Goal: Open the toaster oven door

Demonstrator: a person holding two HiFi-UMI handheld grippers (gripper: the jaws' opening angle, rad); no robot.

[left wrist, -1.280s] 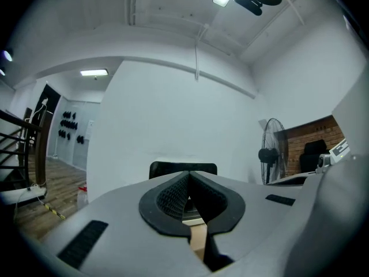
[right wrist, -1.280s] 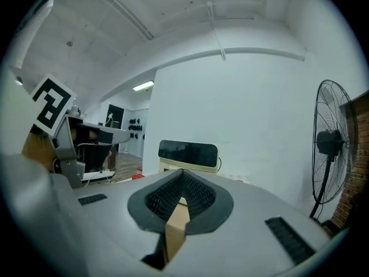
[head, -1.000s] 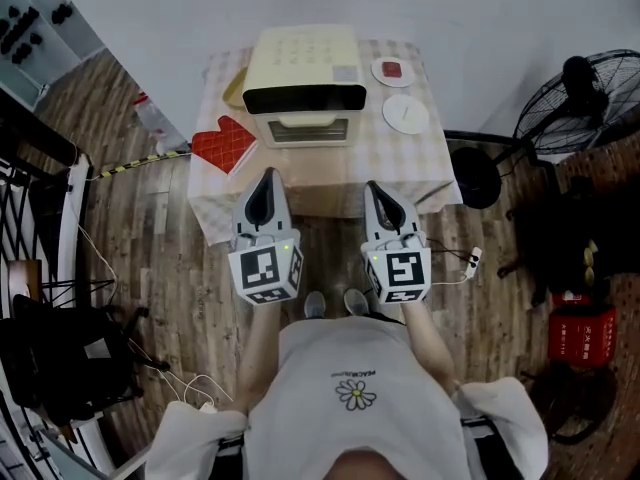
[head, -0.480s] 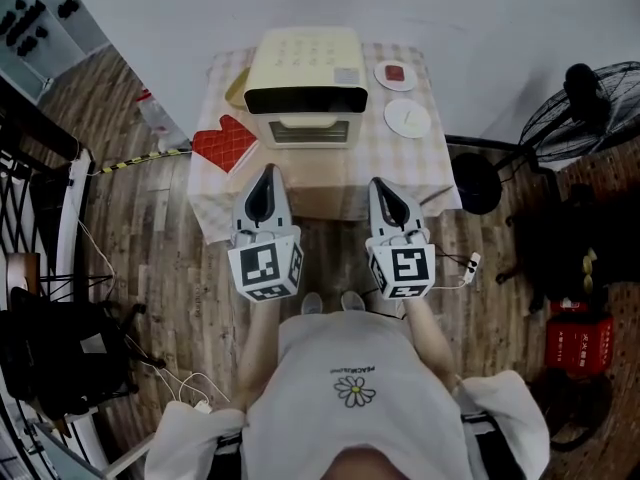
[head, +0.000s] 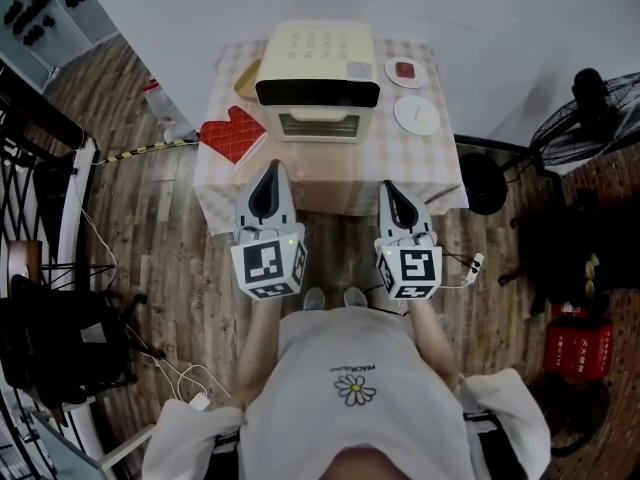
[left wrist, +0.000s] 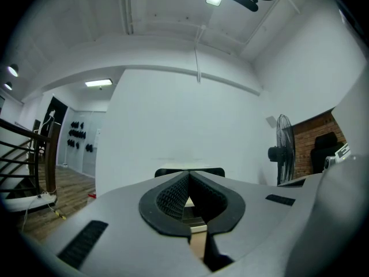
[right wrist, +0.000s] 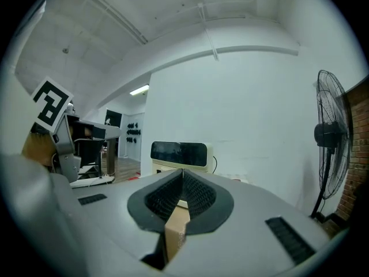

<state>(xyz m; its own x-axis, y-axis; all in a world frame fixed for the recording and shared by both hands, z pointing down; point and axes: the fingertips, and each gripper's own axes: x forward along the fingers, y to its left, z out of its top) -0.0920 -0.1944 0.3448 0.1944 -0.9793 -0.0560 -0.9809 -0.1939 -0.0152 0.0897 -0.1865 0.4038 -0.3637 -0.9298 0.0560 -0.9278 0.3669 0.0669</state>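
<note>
Got the left gripper (head: 269,173) closed up tight with nothing in it, same deal with the right gripper (head: 392,190). Hovering side by side just short of the near edge of the surface (head: 430,163), both pointed at the oven (head: 318,58). Not touching anything yet. Sitting at the back middle of the surface, door (head: 318,125) facing this way, looks shut but hard to call from above. Flanked by a red mitt (head: 232,133) on the left and two plates (head: 417,115) on the right. Biggest worry from here, imo: going in with closed jaws and just poking the door instead of catching the handle, so need to open up first. Could also drag the whole oven forward on that cloth by pulling too hard one-handed, or bump a plate swinging the right side in. Probably worth bracing the top with the other gripper.
</note>
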